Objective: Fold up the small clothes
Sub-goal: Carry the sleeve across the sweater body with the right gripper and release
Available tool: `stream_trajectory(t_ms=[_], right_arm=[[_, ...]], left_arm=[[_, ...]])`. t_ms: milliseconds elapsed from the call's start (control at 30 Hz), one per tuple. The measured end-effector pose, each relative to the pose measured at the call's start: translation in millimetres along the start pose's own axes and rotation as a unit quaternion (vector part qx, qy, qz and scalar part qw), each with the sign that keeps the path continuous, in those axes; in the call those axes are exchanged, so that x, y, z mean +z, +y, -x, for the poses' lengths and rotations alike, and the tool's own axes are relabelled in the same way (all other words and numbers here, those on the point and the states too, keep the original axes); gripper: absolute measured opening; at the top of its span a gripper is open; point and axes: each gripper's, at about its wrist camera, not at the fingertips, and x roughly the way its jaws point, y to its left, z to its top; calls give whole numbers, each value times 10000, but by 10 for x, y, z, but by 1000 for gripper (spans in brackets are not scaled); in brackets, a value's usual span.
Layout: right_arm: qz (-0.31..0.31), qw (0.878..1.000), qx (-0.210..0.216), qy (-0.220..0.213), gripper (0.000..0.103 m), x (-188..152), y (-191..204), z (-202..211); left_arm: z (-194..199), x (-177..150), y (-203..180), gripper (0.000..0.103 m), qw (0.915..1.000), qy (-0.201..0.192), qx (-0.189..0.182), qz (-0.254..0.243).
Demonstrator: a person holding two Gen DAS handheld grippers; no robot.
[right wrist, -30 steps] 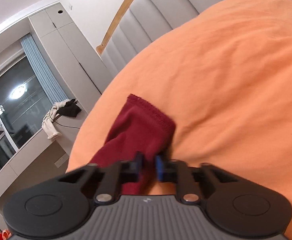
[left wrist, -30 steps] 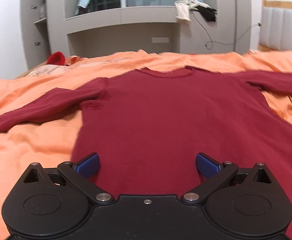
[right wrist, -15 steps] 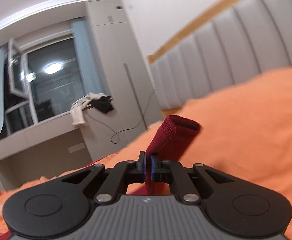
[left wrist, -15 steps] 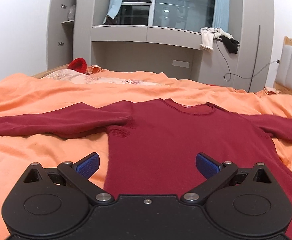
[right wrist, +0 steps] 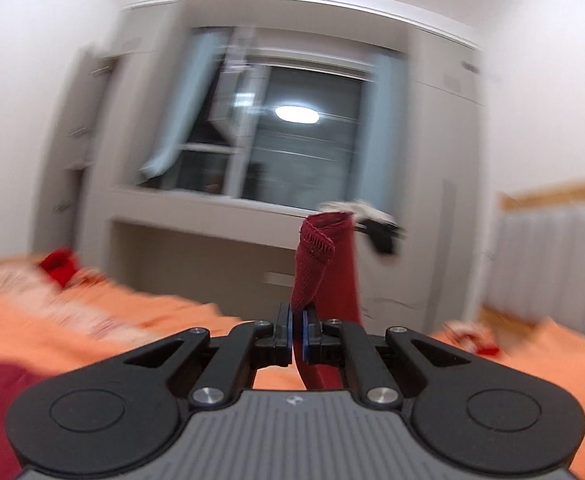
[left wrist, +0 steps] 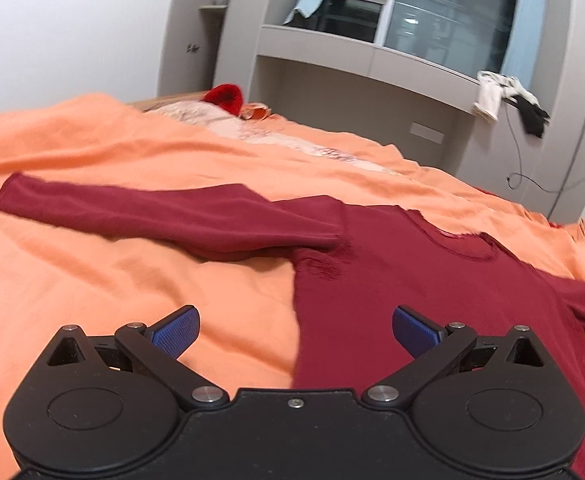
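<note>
Right gripper [right wrist: 297, 330], pinching the sweater's sleeve cuff [right wrist: 322, 248], had swung it up off the orange bedspread [left wrist: 132, 288] toward the far window; left gripper [left wrist: 294, 330] hovered spread over the flat sweater [left wrist: 412, 280], so the sleeve fold seemed underway.

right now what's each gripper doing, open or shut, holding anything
left gripper: open, holding nothing, above the dark red sweater.
right gripper: shut on the sweater's sleeve cuff, lifted off the bed.

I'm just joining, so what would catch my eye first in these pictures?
A dark red sweater lies spread on the orange bedspread, one sleeve stretched out flat. The right gripper is shut on the other sleeve's cuff, lifted above the bed. The left gripper is open over the sweater's side.
</note>
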Motion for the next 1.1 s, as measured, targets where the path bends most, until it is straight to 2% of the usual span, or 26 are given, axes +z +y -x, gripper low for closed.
stream_trajectory(t_ms=[167, 300, 467, 700, 767, 800, 833, 900, 1100], right_arm=[[798, 9918, 969, 248, 5, -147, 863, 214], [1250, 9771, 1647, 498, 4, -352, 1260, 389], [1577, 9587, 2208, 847, 4, -555, 1487, 685], [2037, 9394, 2519, 1124, 6, -766, 1522, 899], [2098, 9368, 2558, 1137, 10, -805, 1553, 935], [2165, 9341, 2601, 1139, 17, -816, 1573, 956], [2229, 9315, 2645, 1127, 31, -822, 1596, 965], [2395, 9264, 2711, 1045, 47, -845, 1650, 1015], [2810, 9165, 2731, 801, 48, -873, 1813, 1096]], left_arm=[[-13, 59, 149, 102, 9994, 34, 85, 330], [-32, 89, 222, 102, 9986, 50, 124, 515], [-45, 94, 246, 102, 9982, 96, 122, 579], [-56, 90, 236, 102, 9984, 115, 74, 541], [-71, 87, 238, 102, 9985, 144, 61, 534], [-70, 78, 230, 102, 9985, 162, 60, 525], [-76, 75, 228, 102, 9985, 184, 64, 520], [-85, 62, 222, 102, 9985, 223, 72, 497], [-119, 36, 198, 102, 9985, 343, 56, 419]])
